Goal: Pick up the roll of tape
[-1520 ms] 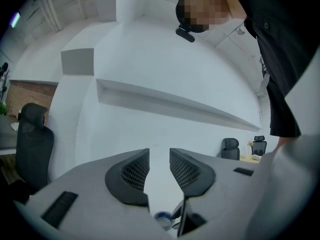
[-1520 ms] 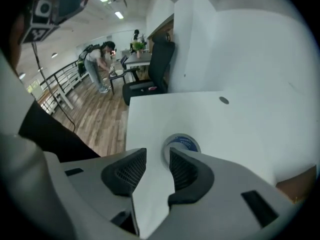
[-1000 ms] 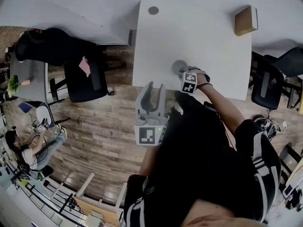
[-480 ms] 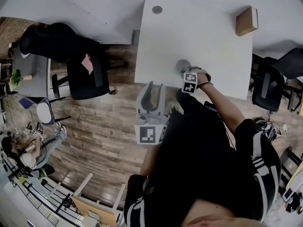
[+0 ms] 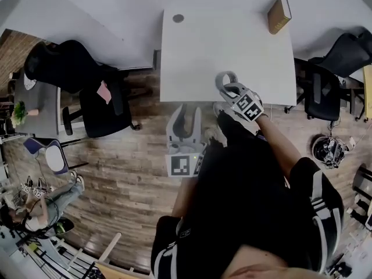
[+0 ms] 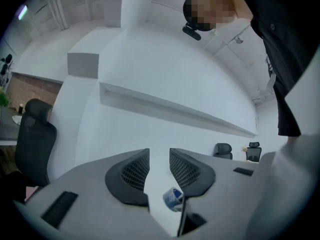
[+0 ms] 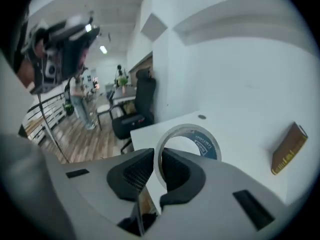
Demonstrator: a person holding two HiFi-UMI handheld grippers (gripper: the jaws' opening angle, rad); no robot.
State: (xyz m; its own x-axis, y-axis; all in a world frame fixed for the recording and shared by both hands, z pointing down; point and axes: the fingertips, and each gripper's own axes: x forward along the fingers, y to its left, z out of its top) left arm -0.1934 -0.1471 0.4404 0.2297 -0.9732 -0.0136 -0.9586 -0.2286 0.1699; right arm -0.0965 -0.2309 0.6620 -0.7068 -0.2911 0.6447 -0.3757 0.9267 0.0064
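Right gripper (image 7: 159,156) had just been closing and was clamped on the roll of tape (image 7: 197,139), one jaw inside the ring for a sure hold, above the white table (image 5: 197,57); left gripper (image 5: 185,118), at its 7 o'clock, stood jaws apart, empty

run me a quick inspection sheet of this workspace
surface: white table, mostly bare
job's things: roll of tape, its wall pinched in the right gripper over the table's near edge
clutter: brown book at the far right corner; small dark round disc at the far left
grippers: right gripper shut on the roll of tape, its jaws have just been closing; left gripper open, nothing between its jaws, off the table's near edge
cables: nothing seen on the table
surroundings: wood floor, black office chairs, a person crouched at lower left
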